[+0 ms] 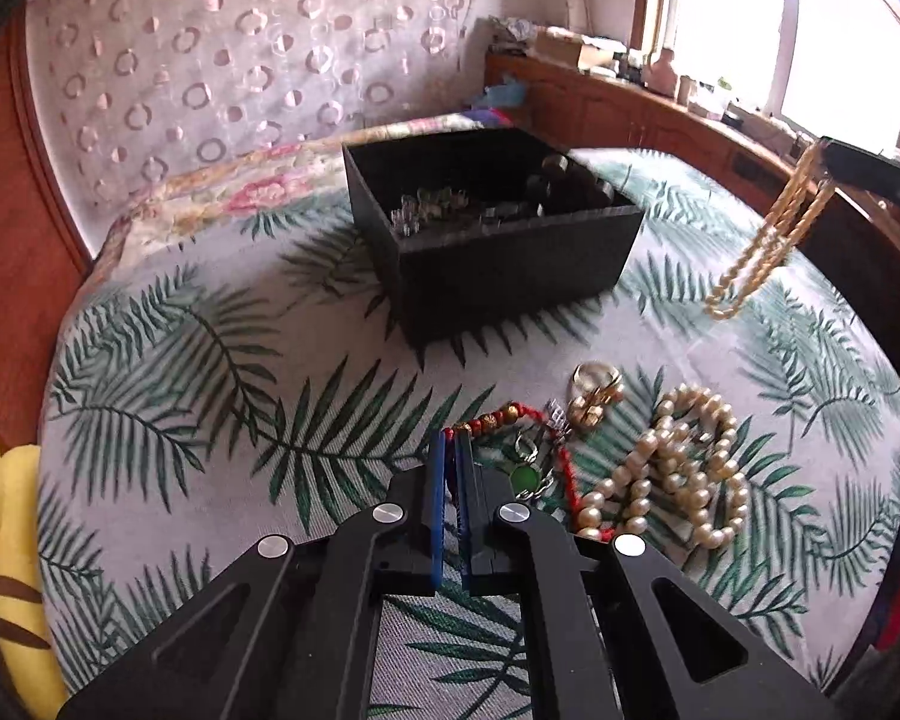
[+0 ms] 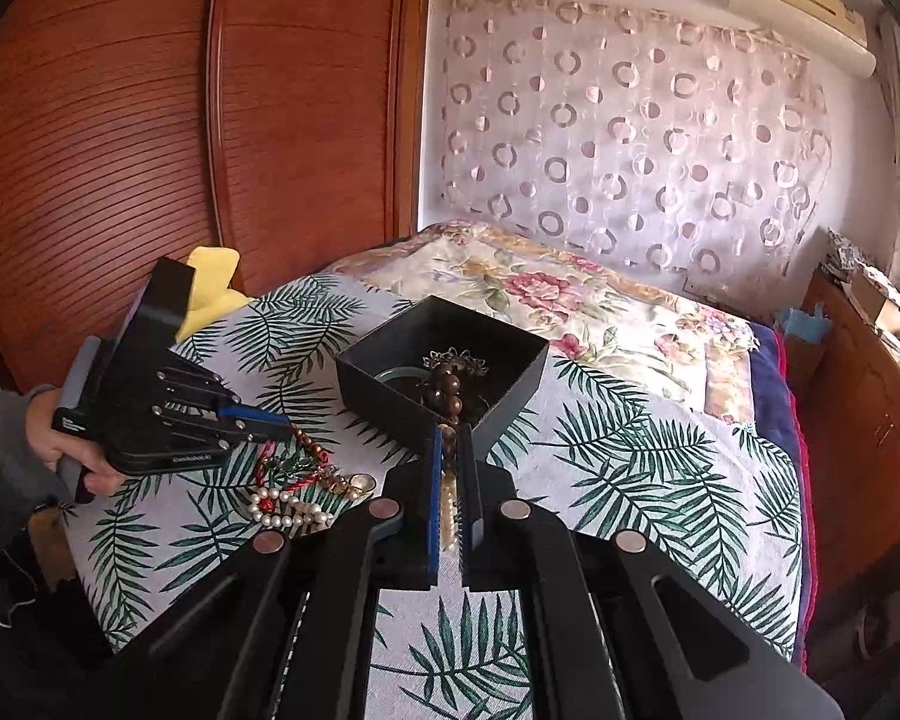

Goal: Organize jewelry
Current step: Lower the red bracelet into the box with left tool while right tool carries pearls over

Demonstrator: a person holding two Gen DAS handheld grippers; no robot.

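Observation:
A black open box (image 1: 498, 240) holding several jewelry pieces stands on the palm-leaf cloth; it also shows in the right wrist view (image 2: 444, 360). My left gripper (image 1: 450, 438) is shut on a red beaded cord (image 1: 510, 414) at the edge of the jewelry pile. My right gripper (image 2: 450, 438) is shut on a cream bead necklace (image 2: 448, 492), which hangs in the air right of the box in the left wrist view (image 1: 768, 240). A white pearl necklace (image 1: 672, 468) and gold rings (image 1: 594, 390) lie in the pile.
A floral quilt (image 2: 570, 300) lies behind the box. A yellow cloth (image 1: 6, 516) sits at the table's left edge. A wooden wardrobe (image 2: 150, 120) stands left, a wooden sideboard (image 1: 630, 108) with clutter at the back right.

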